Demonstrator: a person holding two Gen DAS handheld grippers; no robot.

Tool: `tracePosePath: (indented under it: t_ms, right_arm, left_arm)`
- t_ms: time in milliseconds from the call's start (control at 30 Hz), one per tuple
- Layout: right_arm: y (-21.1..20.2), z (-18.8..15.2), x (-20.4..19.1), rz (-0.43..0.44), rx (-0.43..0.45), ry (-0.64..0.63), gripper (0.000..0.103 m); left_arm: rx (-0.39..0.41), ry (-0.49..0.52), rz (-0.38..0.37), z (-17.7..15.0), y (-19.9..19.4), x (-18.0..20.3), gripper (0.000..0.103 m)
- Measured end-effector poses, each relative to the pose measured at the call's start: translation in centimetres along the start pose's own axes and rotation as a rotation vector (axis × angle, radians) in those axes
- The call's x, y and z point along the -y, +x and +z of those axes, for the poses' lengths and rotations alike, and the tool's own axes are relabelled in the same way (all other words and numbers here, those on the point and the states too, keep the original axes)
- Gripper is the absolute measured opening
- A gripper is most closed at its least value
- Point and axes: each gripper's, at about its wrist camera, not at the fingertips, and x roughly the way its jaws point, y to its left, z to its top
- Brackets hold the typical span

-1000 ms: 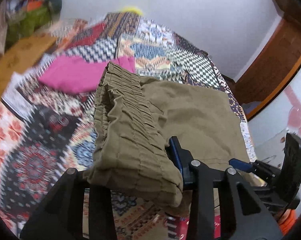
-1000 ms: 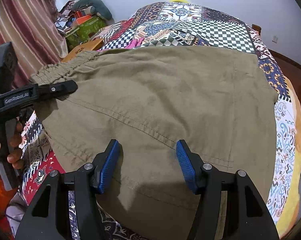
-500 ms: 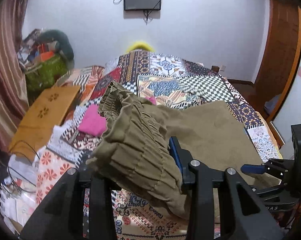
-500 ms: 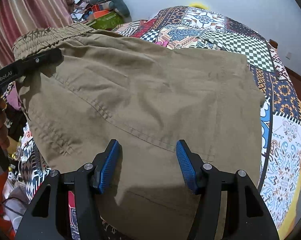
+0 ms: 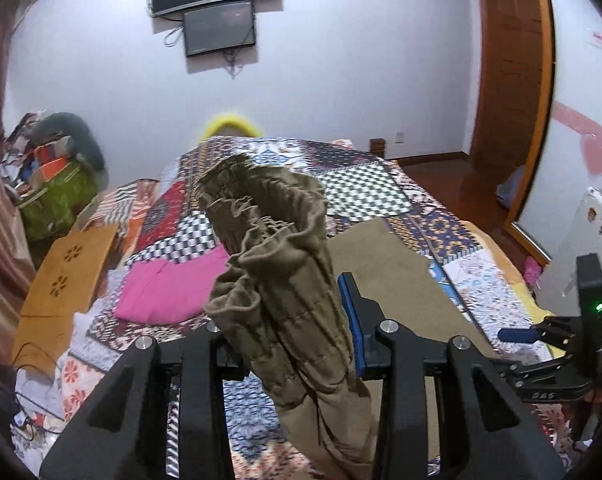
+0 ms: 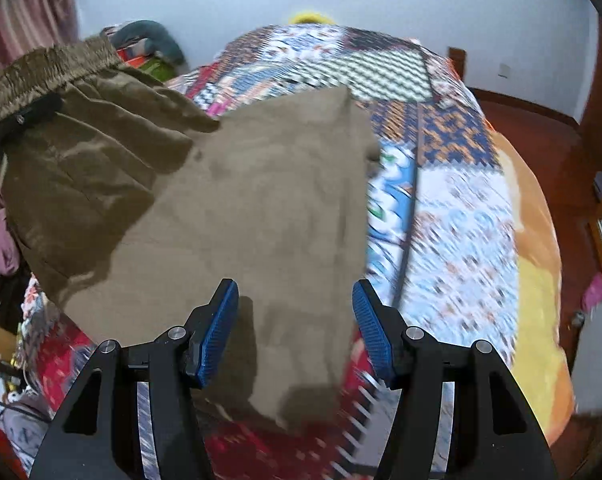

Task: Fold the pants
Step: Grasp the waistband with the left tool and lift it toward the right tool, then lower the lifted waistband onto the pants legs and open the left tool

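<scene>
While the left gripper clamps the gathered waistband of one pair of olive pants — raised, it seems, to carry over for a fold — one pink cloth lies on the patchwork bed. From the right wrist, the right gripper hovers agape over the pants' lower half, which rests on the bed — two grippers, one garment.

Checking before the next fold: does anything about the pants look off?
Yes. The pants hang bunched by the waistband from the left gripper, twisted rather than flat. The right gripper is open, holding nothing.
</scene>
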Motion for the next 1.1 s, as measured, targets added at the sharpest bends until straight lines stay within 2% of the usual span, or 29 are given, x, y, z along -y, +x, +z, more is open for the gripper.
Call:
tracePosePath:
  t_ms: [133, 433, 633, 767, 867, 967, 1033, 1100]
  right_arm:
    - [0.9, -1.2, 0.8, 0.019, -0.034, 0.035, 0.056]
    - [1.1, -1.5, 1.1, 0.048, -0.022, 0.070, 0.055]
    - [0.7, -1.9, 1.3, 0.049, -0.009, 0.086, 0.055]
    - [0.2, -2.0, 1.5, 0.045, -0.005, 0.093, 0.055]
    - [-0.2, -2.0, 1.8, 0.038, 0.004, 0.102, 0.055]
    - [-0.7, -2.1, 2.2, 0.025, 0.015, 0.114, 0.056]
    - [-1.2, -2.1, 2.6, 0.014, 0.025, 0.125, 0.055]
    - [-1.6, -2.1, 2.9, 0.003, 0.035, 0.135, 0.056]
  left_arm:
    - [-0.010, 0.017, -0.048, 0.3, 0.3, 1.6, 0.033]
    - [-0.055, 0.089, -0.153, 0.2, 1.2, 5.7, 0.031]
    - [-0.129, 0.114, -0.231, -0.3, 3.1, 8.0, 0.031]
    - [-0.207, 0.088, -0.300, -1.1, 4.8, 8.9, 0.031]
    - [-0.250, 0.090, -0.321, -1.8, 5.4, 9.6, 0.031]
    - [-0.270, 0.120, -0.323, -2.5, 5.4, 10.4, 0.034]
    - [-0.288, 0.119, -0.331, -2.8, 5.6, 10.7, 0.042]
    - [-0.316, 0.084, -0.374, -2.9, 5.8, 10.6, 0.049]
